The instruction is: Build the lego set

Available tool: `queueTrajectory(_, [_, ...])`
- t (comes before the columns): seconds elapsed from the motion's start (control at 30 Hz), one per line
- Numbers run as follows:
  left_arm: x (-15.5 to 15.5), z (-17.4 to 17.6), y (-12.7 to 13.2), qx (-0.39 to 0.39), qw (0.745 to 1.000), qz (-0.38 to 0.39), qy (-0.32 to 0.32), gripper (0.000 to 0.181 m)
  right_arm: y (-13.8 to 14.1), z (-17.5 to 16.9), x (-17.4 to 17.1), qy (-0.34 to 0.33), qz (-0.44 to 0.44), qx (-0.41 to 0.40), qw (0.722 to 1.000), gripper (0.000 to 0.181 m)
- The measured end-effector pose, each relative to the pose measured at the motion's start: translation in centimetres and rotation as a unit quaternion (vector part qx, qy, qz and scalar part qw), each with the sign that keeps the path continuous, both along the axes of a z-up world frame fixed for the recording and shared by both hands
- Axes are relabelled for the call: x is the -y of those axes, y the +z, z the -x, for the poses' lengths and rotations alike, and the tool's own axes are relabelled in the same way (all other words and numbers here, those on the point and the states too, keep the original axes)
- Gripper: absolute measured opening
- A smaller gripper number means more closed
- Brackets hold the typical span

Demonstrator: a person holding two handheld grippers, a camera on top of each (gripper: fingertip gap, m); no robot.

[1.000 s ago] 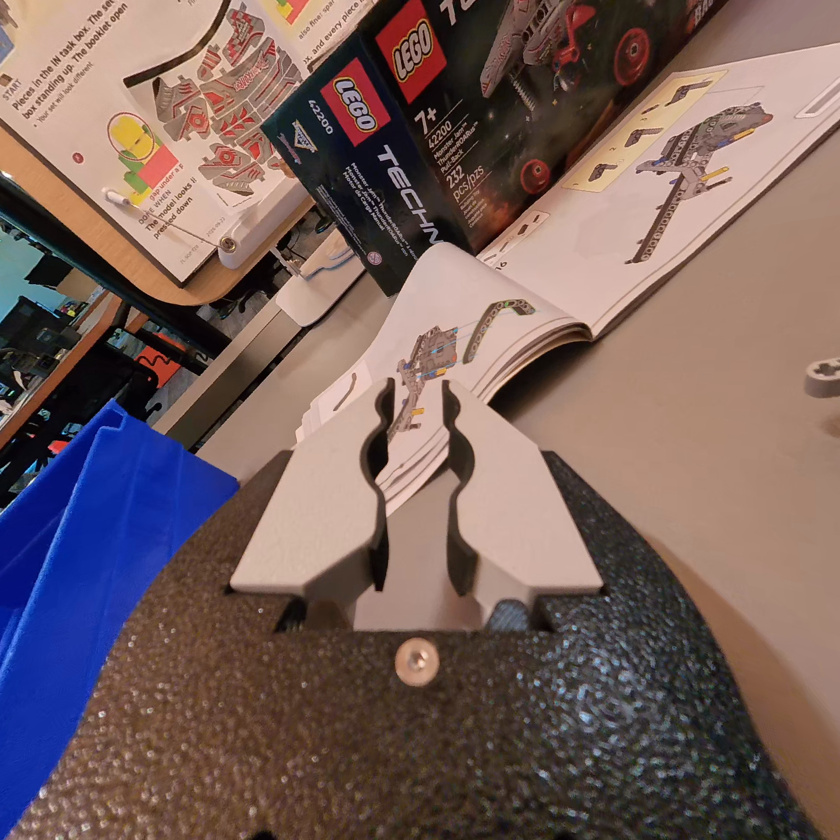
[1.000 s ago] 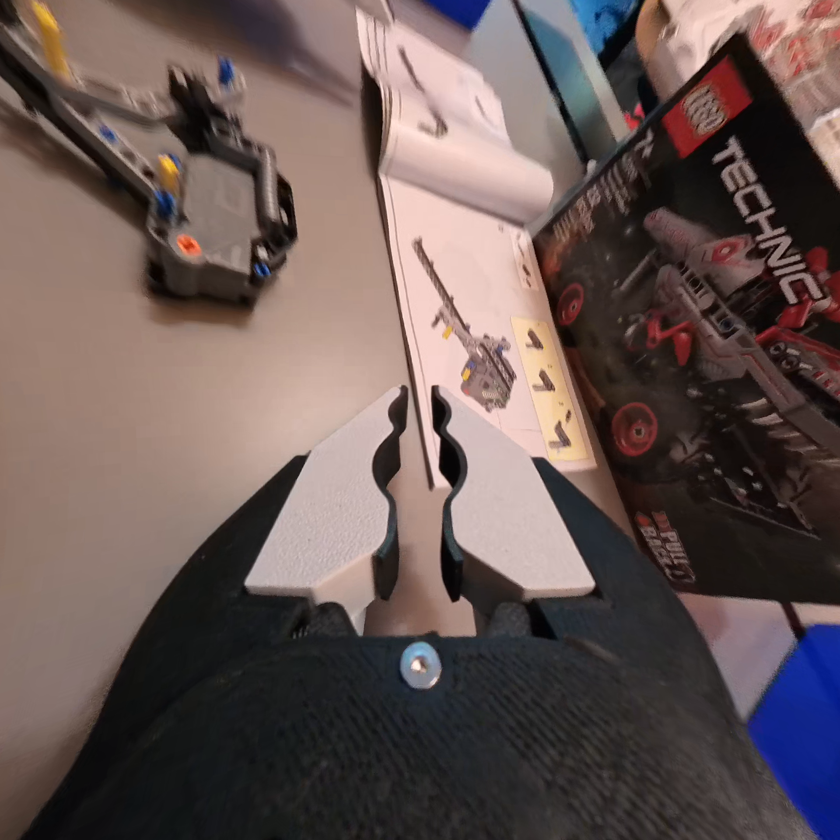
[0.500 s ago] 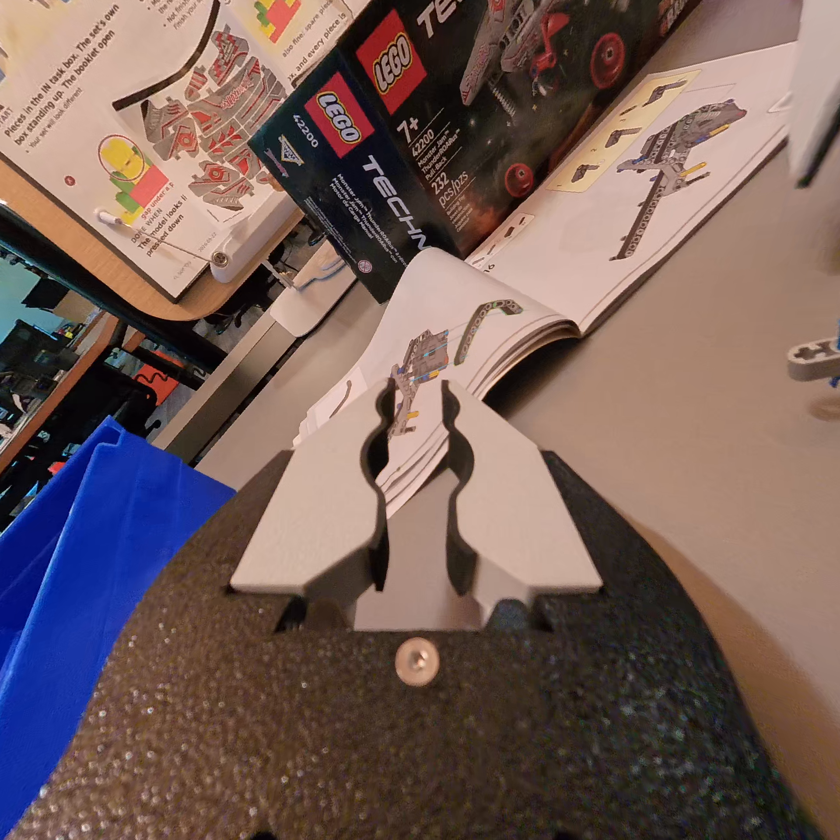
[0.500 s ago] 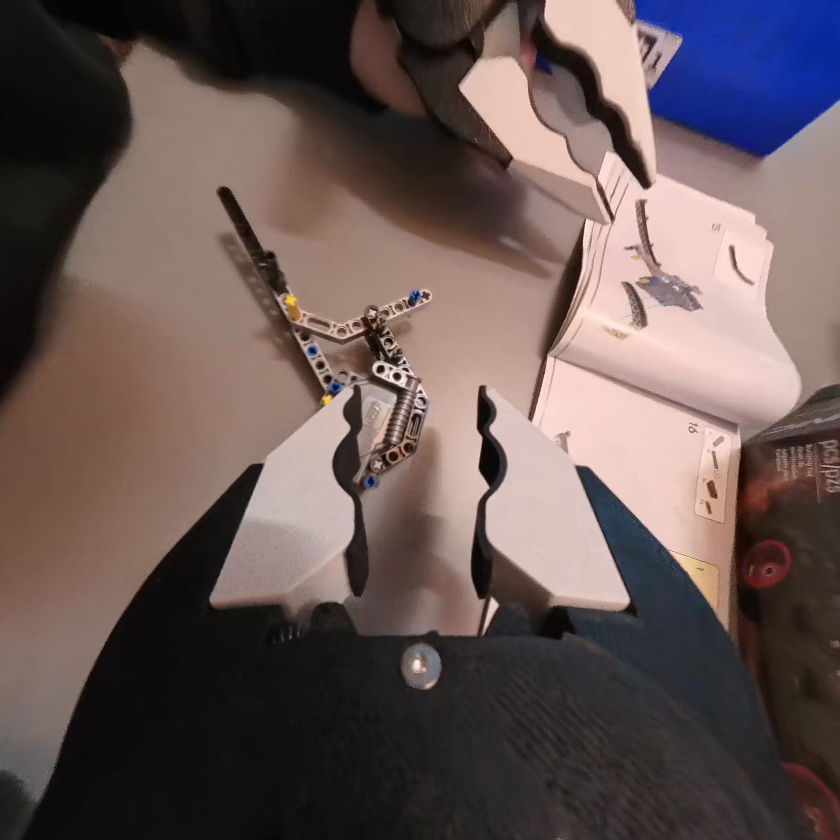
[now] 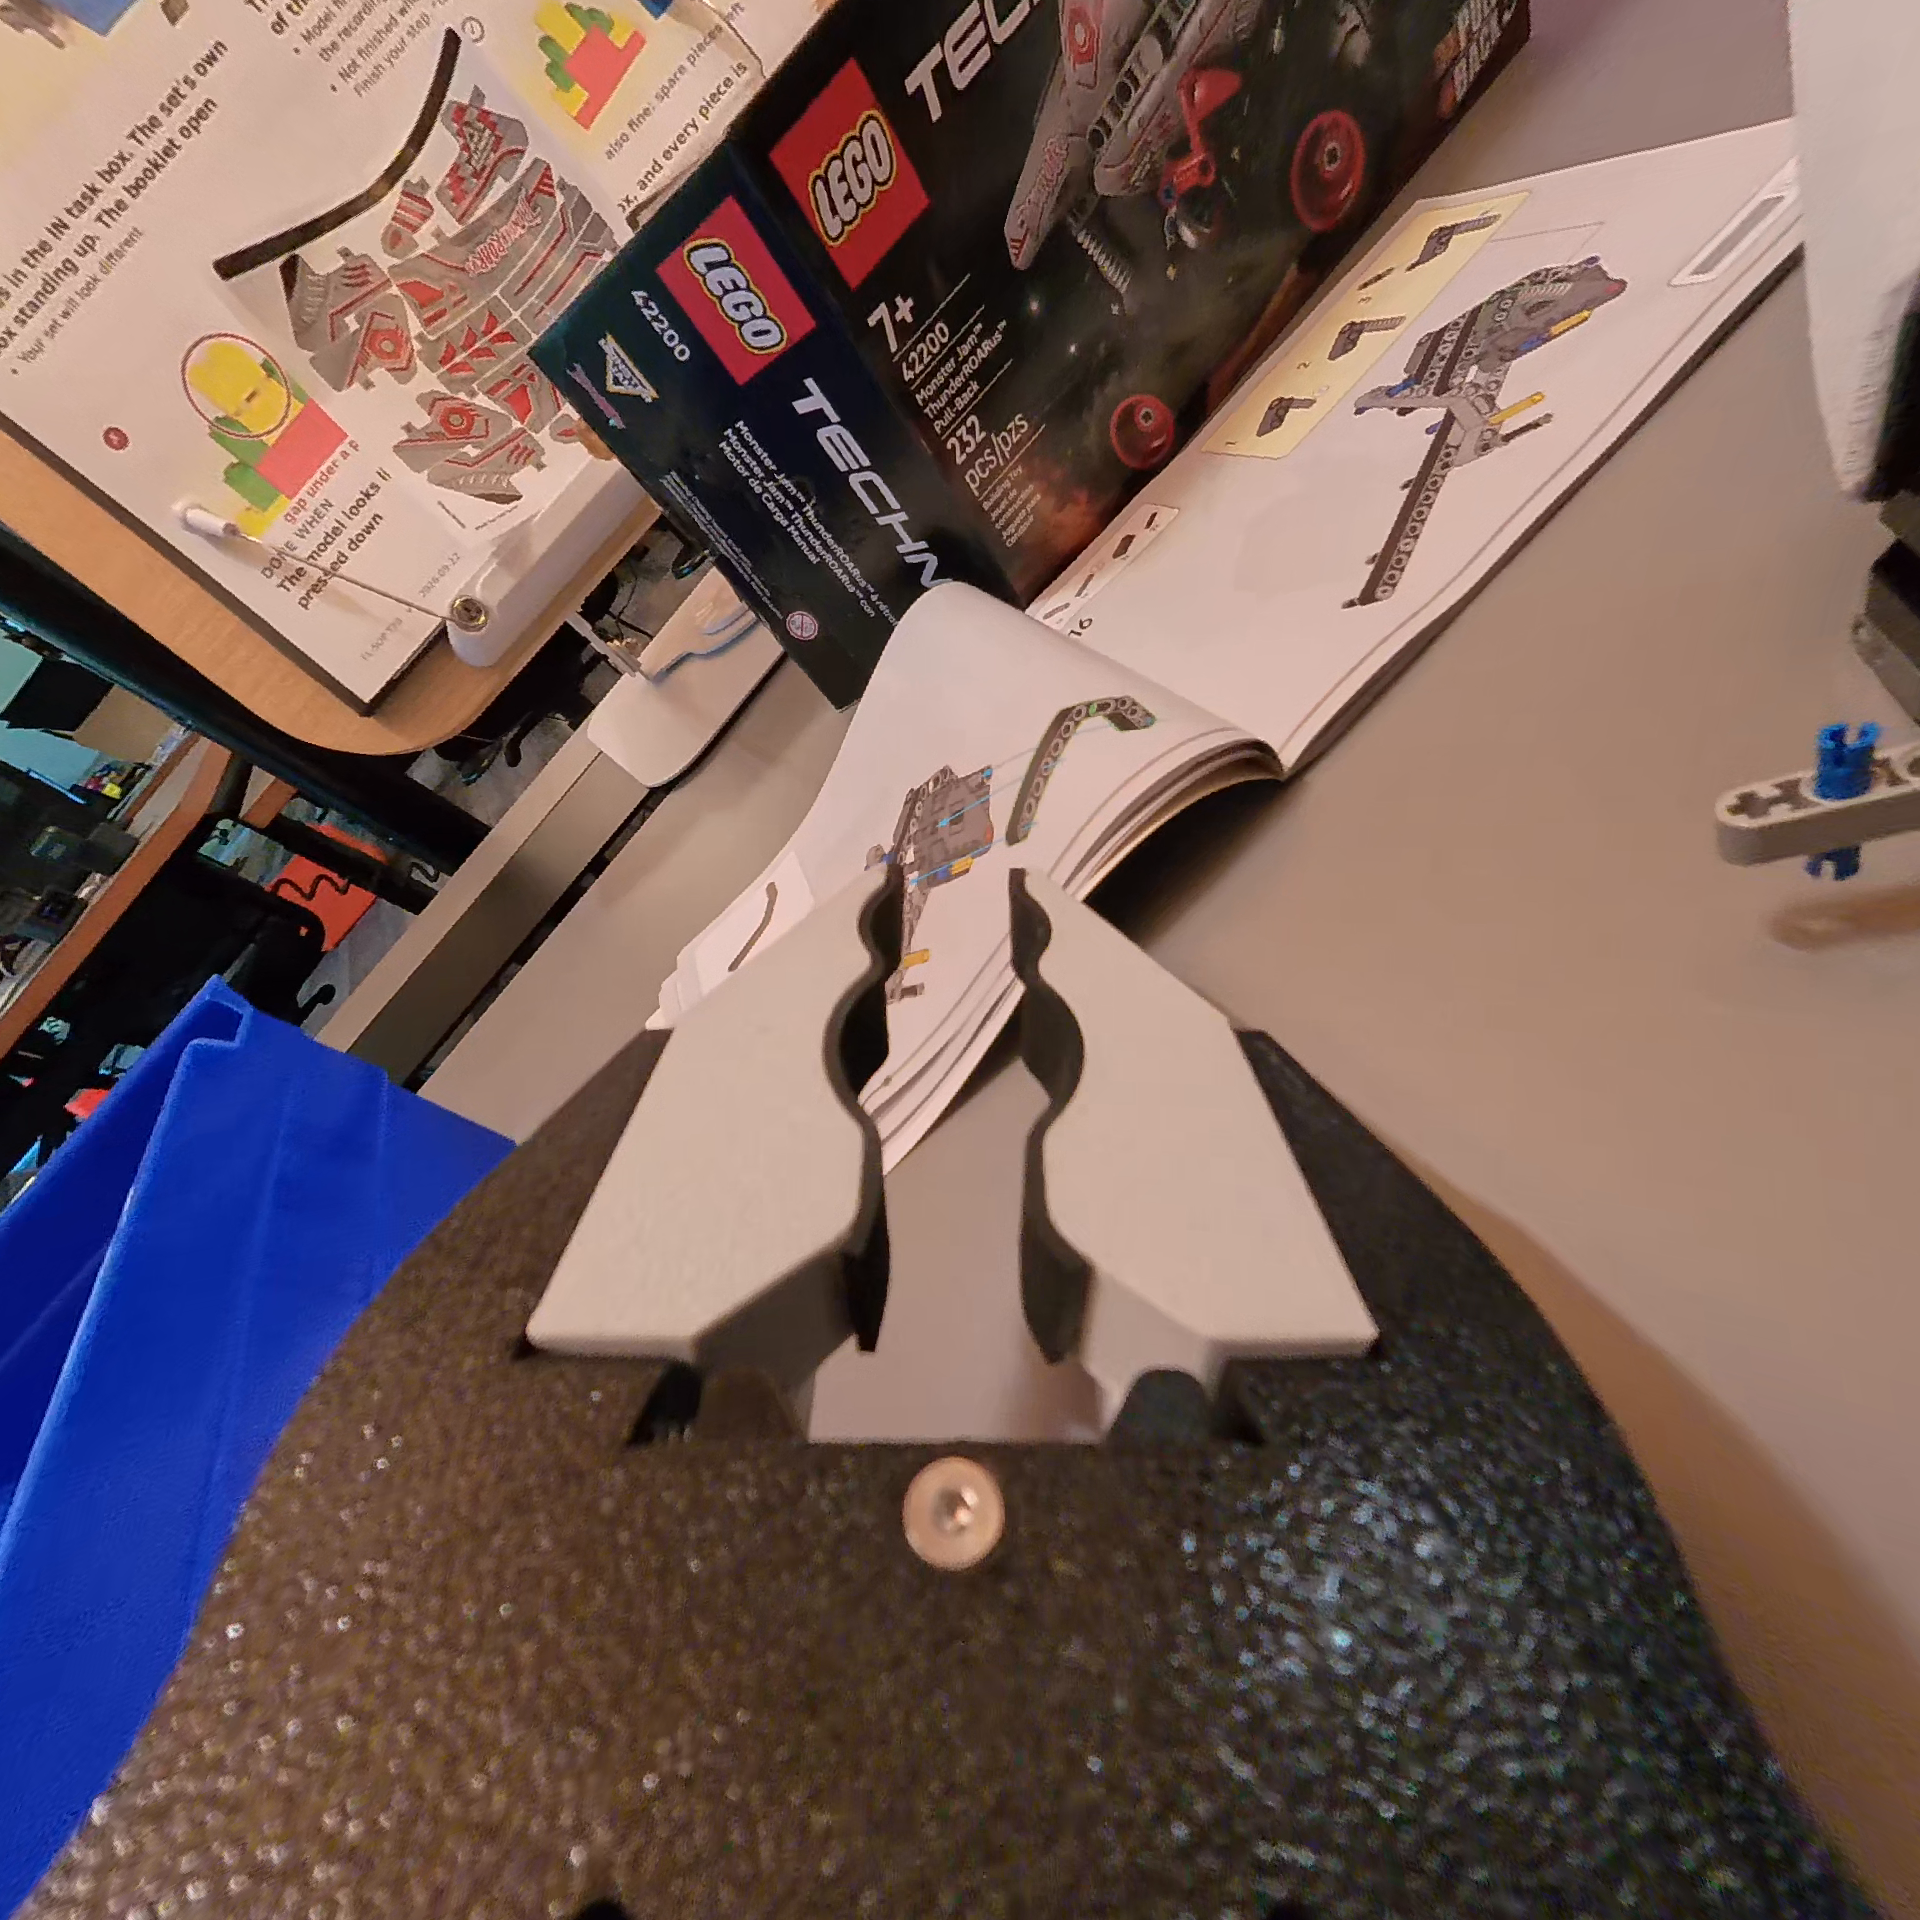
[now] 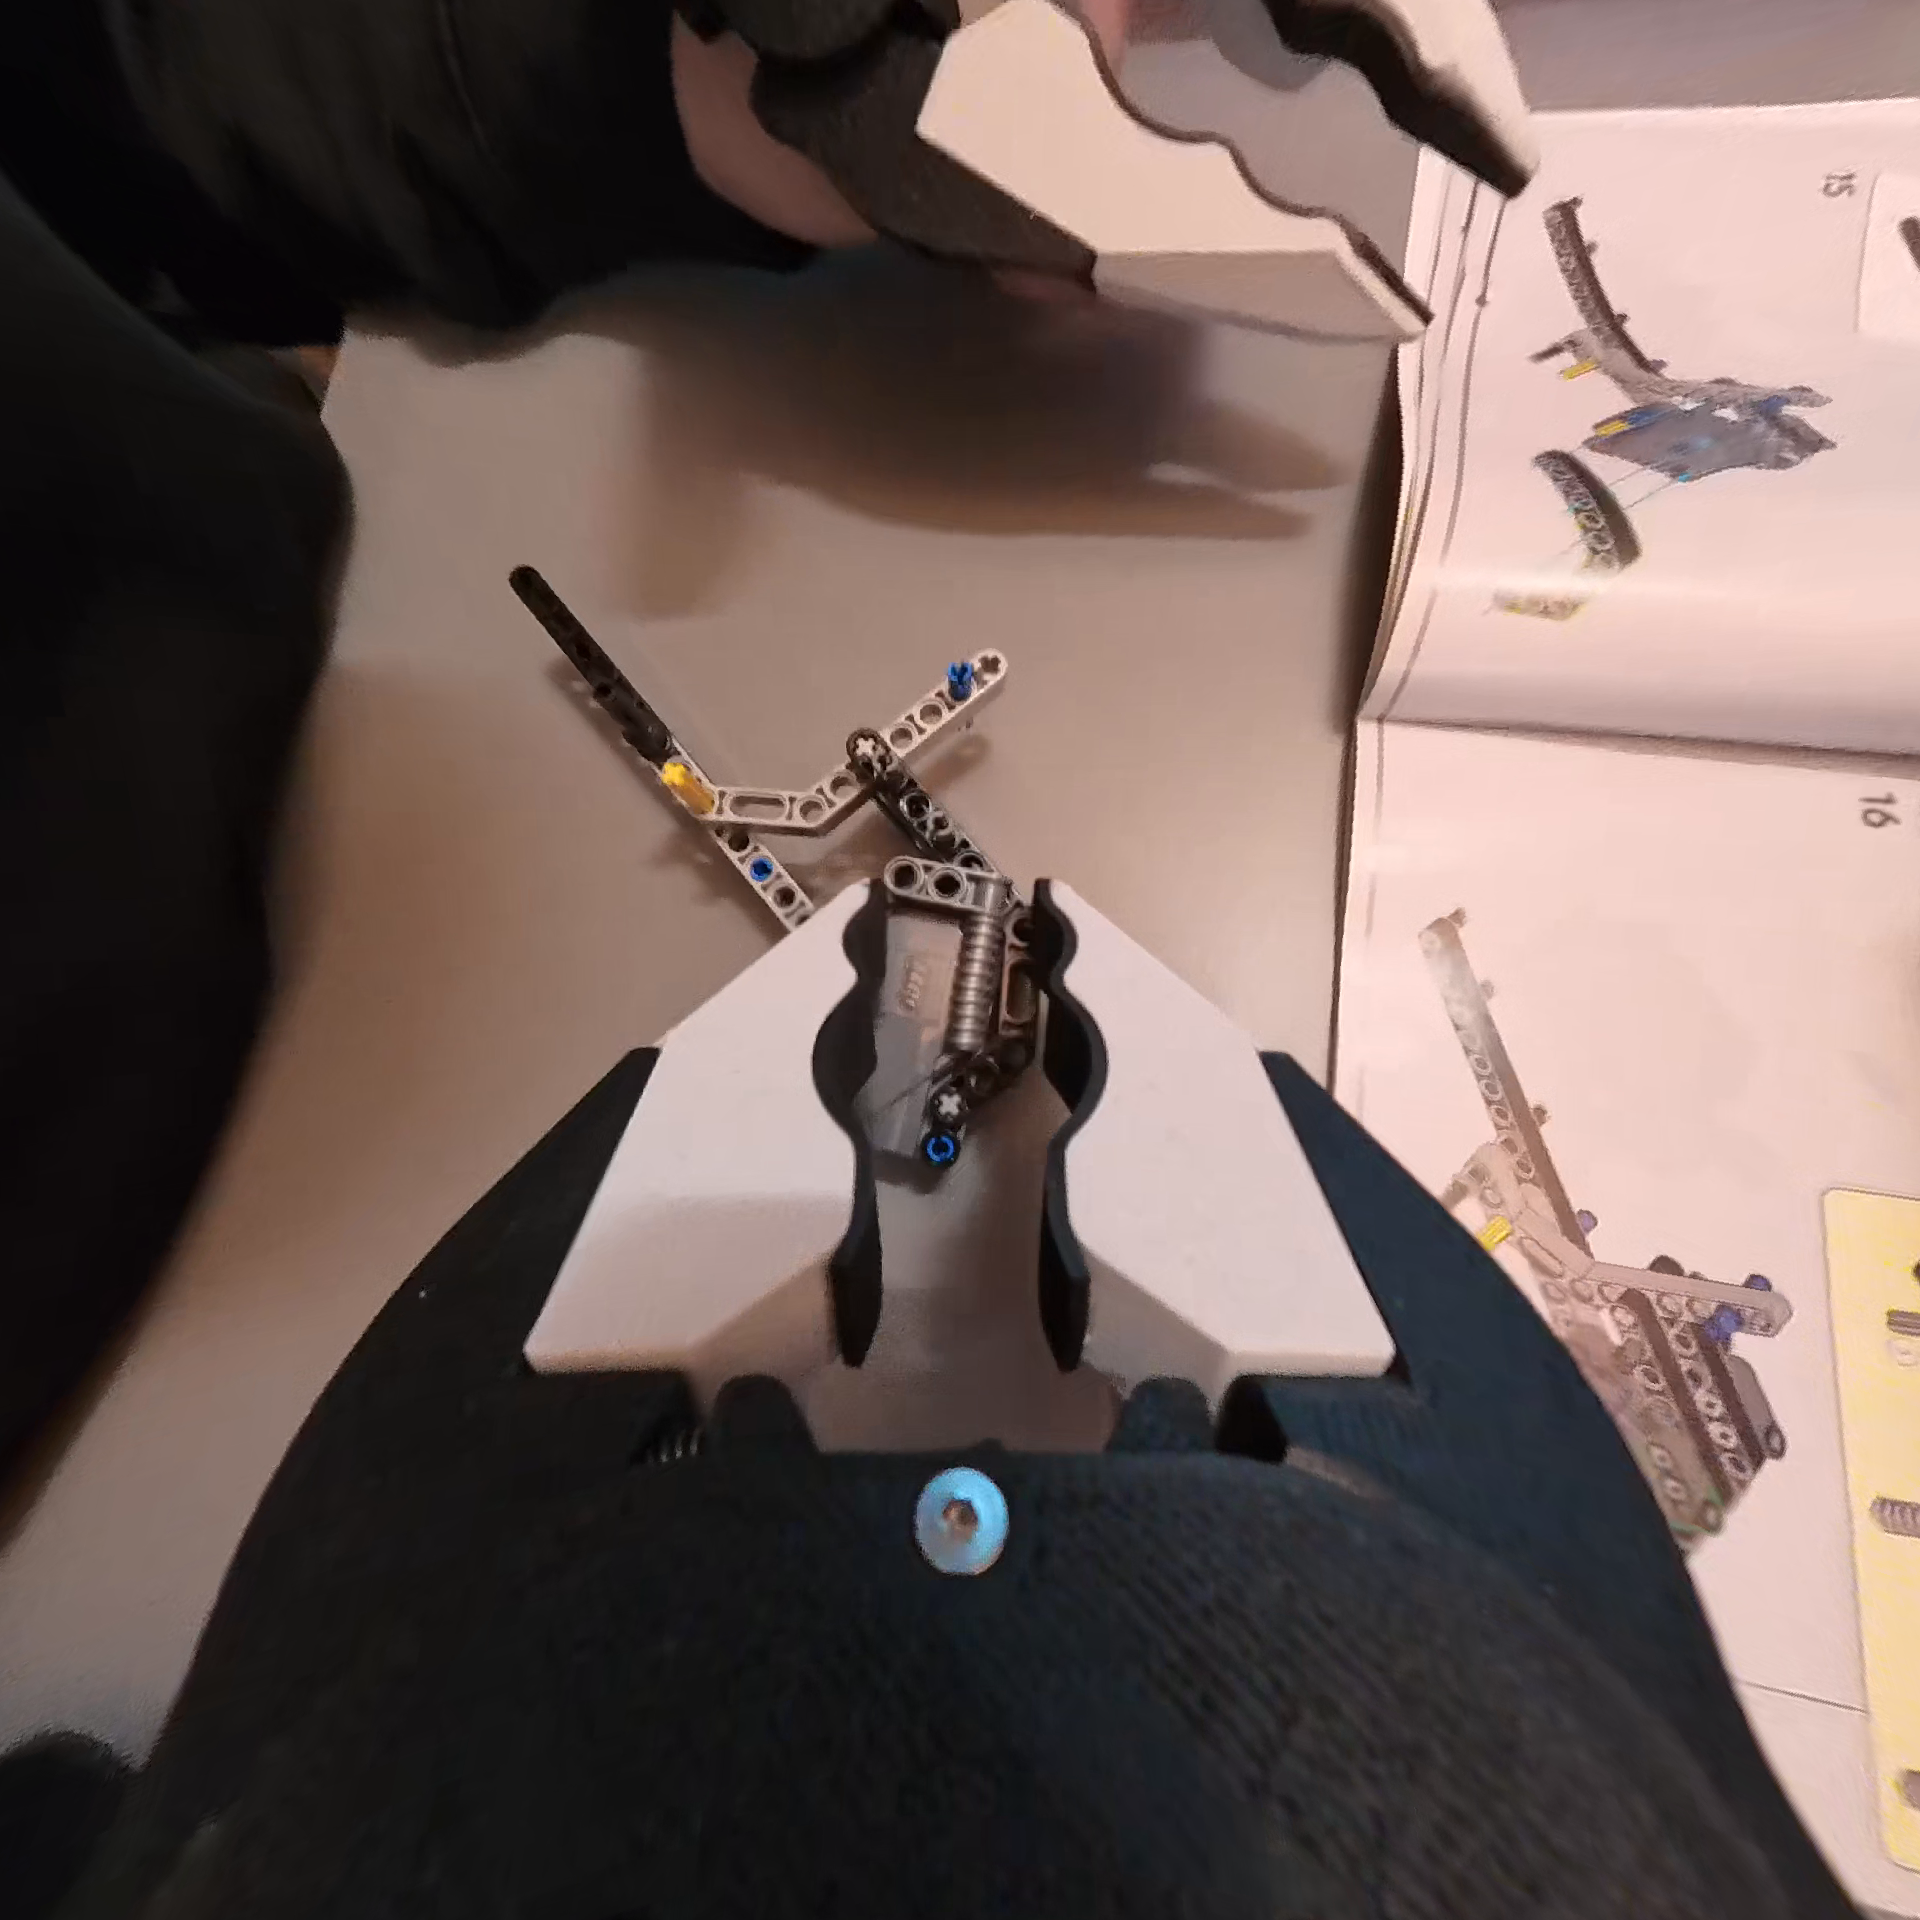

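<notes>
Grey table (image 6: 520, 1039), lego assembly (image 6: 831, 800) lying flat, black beam end pointing up-left

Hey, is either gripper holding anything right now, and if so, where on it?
Left gripper: nothing. Right gripper straddles the Lego assembly's grey motor block end; a firm grip cannot be told.

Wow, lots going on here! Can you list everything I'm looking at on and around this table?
Table: one, grey-brown, under everything.
Lego assembly: one, grey and black beams with blue and yellow pins and a metal spring, mid-table; its motor end sits between the right gripper's fingers.
Instruction booklet: one, white, open, beside the box.
Lego box: one, dark with red logos, standing behind the booklet.
Blue bin: one, at the left table edge.
Poster: one, white, illustrated, beyond the table.
Left gripper: grey fingers, open, empty.
Right gripper: grey fingers around the assembly; contact unclear.
Hand: gloved, holding the left gripper.
</notes>
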State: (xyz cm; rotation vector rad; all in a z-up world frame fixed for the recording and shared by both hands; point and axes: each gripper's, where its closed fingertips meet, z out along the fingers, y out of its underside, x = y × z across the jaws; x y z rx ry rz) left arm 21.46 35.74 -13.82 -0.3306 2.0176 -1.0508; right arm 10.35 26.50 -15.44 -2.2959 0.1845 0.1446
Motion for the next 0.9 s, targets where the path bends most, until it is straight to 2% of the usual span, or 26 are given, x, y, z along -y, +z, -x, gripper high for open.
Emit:
queueTrajectory(0.23, [0.3,0.3,-0.1,0.000,1.000,-0.003,-0.007,0.017,0.5,-0.4,0.2,-0.060,-0.022,-0.007,0.998,0.022])
queueTrajectory(0.4, [0.7,0.5,-0.2,0.002,1.000,-0.008,-0.014,0.017,1.7,-1.4,-0.1,-0.117,-0.053,0.023,0.991,0.015])
queueTrajectory(0.57, [0.8,0.6,-0.2,0.003,1.000,-0.011,-0.018,0.017,1.1,-0.3,0.9,-0.082,-0.016,0.053,0.995,0.023])
queueTrajectory(0.73, [0.9,0.7,-0.2,0.003,1.000,-0.011,-0.021,0.017,2.8,-0.9,1.9,-0.048,-0.028,0.108,0.993,0.022])
queueTrajectory(0.8, [1.0,0.8,-0.4,0.003,1.000,-0.015,-0.024,0.017,2.8,-0.9,1.7,-0.020,-0.031,0.107,0.994,0.028])
queueTrajectory(0.9, [1.1,0.8,-0.4,0.004,0.999,-0.017,-0.027,0.017,1.9,-0.1,1.2,0.049,-0.008,0.104,0.993,0.027])
